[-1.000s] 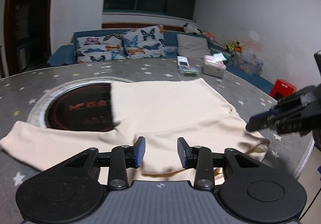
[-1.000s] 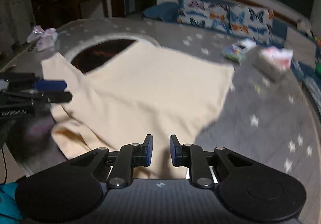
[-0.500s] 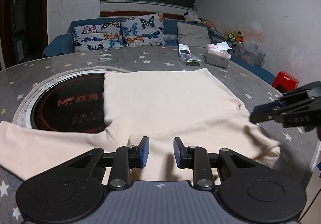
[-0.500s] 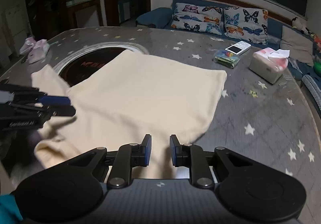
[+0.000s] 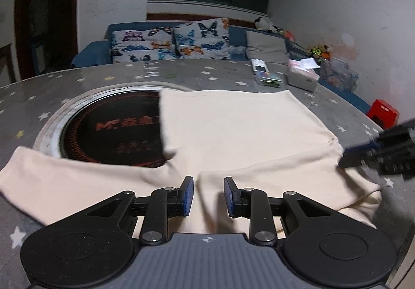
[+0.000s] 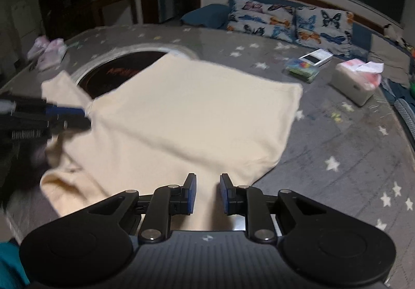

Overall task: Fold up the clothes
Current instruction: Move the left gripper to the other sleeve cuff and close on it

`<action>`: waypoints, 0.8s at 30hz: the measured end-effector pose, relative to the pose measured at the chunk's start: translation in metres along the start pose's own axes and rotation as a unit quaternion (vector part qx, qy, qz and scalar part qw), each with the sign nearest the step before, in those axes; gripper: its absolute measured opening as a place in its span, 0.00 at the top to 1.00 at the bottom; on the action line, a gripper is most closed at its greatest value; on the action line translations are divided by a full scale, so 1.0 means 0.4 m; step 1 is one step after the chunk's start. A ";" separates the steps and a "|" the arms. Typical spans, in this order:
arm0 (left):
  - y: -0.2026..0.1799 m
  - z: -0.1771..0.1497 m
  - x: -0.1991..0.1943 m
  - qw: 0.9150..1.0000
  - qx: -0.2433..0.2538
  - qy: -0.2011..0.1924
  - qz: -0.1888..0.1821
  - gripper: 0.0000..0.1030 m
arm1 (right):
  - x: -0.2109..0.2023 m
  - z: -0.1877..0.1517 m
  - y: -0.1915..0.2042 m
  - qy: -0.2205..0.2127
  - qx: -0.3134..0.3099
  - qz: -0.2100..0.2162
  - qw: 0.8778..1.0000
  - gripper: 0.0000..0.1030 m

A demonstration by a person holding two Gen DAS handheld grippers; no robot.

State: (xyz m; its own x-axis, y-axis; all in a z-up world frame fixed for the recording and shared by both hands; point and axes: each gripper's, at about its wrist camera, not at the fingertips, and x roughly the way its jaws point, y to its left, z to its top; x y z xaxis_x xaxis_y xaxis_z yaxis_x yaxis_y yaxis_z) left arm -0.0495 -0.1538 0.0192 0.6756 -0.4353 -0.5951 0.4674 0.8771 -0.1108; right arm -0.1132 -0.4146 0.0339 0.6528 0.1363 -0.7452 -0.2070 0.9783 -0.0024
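A cream long-sleeved top [image 5: 233, 131] lies flat on the grey star-patterned table [image 5: 109, 79], partly over a round dark hob. One sleeve [image 5: 52, 180] stretches left; the other is folded under at the right. My left gripper [image 5: 207, 194] is open above the near hem, holding nothing. My right gripper [image 6: 207, 193] is open over the garment's [image 6: 181, 118] near edge, also empty. Each gripper shows at the edge of the other's view: the right one in the left wrist view [image 5: 378, 154], the left one in the right wrist view [image 6: 52, 118].
The round hob [image 5: 103, 131] with a metal rim is set in the table. A tissue box [image 5: 302, 76], a phone [image 5: 260, 66] and a small packet [image 5: 269, 79] sit at the far right. A pink bundle [image 6: 49, 51] lies far left. A sofa with butterfly cushions [image 5: 168, 44] stands behind.
Both grippers' jaws have opened wider. The left gripper pulled back from the garment a little; the right gripper moved sideways, its view blurred. The garment lies as before.
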 end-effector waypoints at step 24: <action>0.357 -0.030 -0.134 0.962 -0.142 -0.039 0.229 0.57 | 0.085 0.098 0.308 0.000 -0.138 0.117 0.984 0.79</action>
State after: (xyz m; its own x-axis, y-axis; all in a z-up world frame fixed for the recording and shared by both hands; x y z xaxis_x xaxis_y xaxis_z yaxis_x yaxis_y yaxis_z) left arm -0.0259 -0.0026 0.0257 0.8193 0.0049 -0.5733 -0.0558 0.9959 -0.0713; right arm -0.0881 -0.2832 0.0344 0.5635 0.3524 -0.7471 -0.5412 0.8408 -0.0116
